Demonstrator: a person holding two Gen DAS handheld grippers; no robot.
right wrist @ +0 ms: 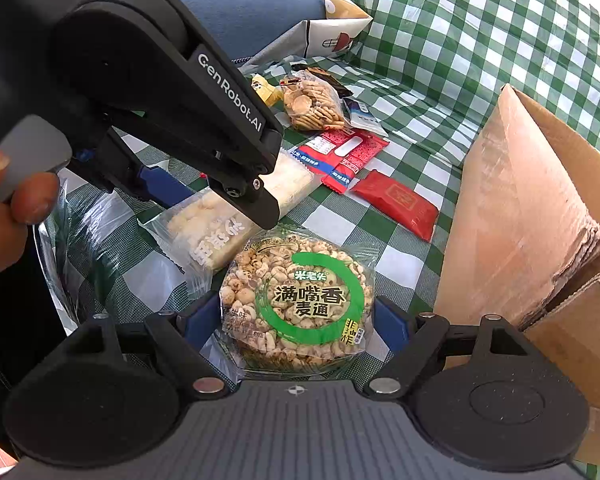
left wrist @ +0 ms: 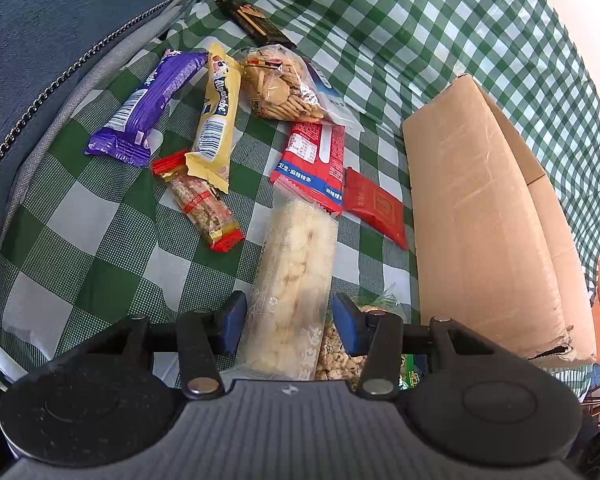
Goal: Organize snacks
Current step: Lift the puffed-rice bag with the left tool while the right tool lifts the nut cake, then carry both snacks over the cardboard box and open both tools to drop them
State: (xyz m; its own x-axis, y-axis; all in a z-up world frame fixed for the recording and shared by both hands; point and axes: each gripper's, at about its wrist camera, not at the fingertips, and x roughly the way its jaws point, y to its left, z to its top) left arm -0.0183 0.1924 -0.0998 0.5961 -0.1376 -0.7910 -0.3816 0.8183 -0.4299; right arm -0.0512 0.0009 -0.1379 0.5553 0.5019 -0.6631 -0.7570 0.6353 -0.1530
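Note:
Snacks lie on a green checked cloth. My left gripper is open, its blue pads on either side of a long clear pack of pale rice crackers, which also shows in the right wrist view. My right gripper is open around a round pack of puffed wheat with a green ring label. The left gripper's black body crosses the right wrist view. An open cardboard box stands at the right and also shows in the right wrist view.
Further off lie a purple bar, a yellow bar, a red-ended cereal bar, a bag of biscuits, a red-and-blue packet, a small red packet and a dark box. A blue sofa back rises at the left.

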